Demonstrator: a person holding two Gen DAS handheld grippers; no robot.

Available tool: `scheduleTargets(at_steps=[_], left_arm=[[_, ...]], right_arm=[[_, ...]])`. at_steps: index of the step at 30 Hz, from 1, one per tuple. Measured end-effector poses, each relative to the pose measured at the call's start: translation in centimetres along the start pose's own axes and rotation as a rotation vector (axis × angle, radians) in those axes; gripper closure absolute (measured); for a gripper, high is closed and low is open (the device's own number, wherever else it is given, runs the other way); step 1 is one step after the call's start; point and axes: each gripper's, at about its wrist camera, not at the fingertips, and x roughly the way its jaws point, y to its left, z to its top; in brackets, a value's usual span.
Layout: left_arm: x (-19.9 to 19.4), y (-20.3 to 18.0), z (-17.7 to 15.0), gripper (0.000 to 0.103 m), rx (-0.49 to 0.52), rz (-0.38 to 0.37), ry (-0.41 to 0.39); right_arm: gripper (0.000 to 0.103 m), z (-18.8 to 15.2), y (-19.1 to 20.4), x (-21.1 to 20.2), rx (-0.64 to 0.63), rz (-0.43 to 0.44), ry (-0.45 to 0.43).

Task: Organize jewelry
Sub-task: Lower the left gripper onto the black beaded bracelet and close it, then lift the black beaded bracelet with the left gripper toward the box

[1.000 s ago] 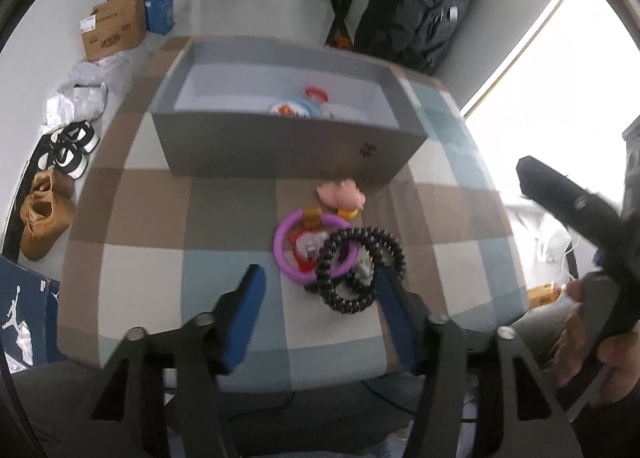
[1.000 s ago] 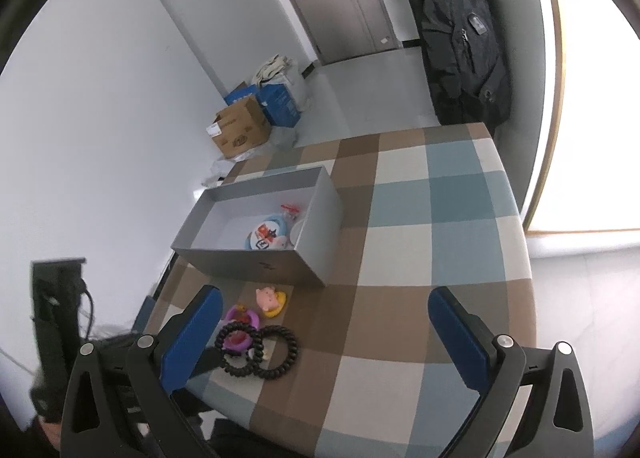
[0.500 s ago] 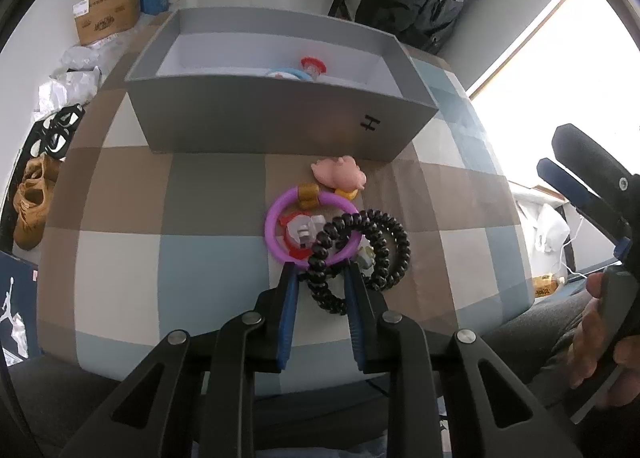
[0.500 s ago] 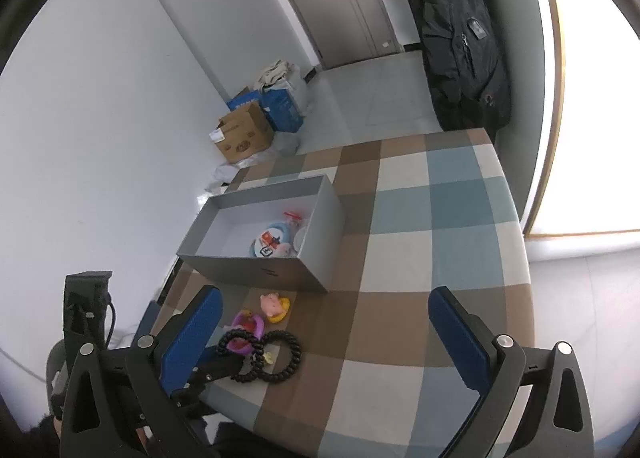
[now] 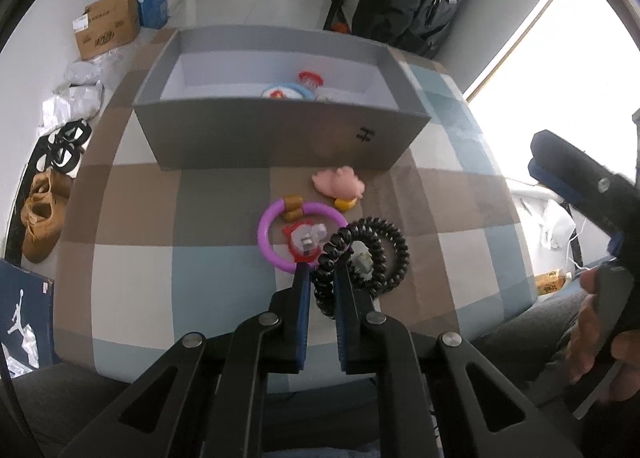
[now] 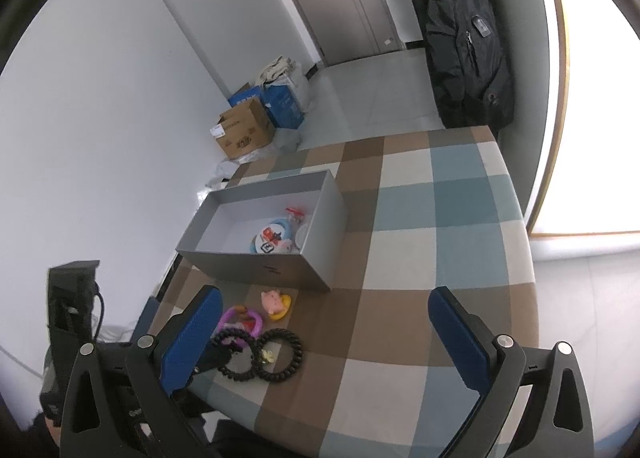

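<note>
A checked cloth point(image 6: 436, 202) covers the table, with a grey box point(image 5: 280, 142) at 12 o'clock holding a few trinkets. At the centre lie a pink pig point(image 5: 340, 186), a purple ring point(image 5: 266, 234) and two black coil bands, one at 5 o'clock of the ring point(image 5: 326, 282) and one at 3 o'clock of it point(image 5: 394, 254), overlapping. The left gripper point(image 5: 322, 274) has just been closing and its pads now pinch the near coil band's edge. The right gripper point(image 6: 324, 322) hangs wide open over bare cloth, holding nothing, well right of the jewelry
</note>
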Motion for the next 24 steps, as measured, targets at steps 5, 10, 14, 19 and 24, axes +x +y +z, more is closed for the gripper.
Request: scheduleTargets(at_steps=[5, 10, 14, 19, 24], left_arm=[[-0.4, 0.4, 0.4, 0.096, -0.017, -0.025, -0.019], [0.0, 1.3, 1.5, 0.096, -0.062, -0.044, -0.045], [0.7, 1.7, 2.4, 0.096, -0.08, -0.056, -0.069], [0.4, 1.7, 1.9, 0.095, -0.081, -0.047, -0.052], [0.4, 1.3, 1.3, 0.095, -0.046, 0.009, -0.037]], right_arm=[[0.0, -0.1, 0.2, 0.3, -0.008, -0.004, 0.008], [0.0, -0.2, 0.1, 0.6, -0.002, -0.003, 0.016], [0.0, -0.2, 0.5, 0.9, -0.013, -0.001, 0.026], [0.0, -0.3, 0.7, 1.1, -0.026, -0.001, 0.033], [0.0, -0.3, 0.7, 1.2, -0.023, 0.004, 0.037]])
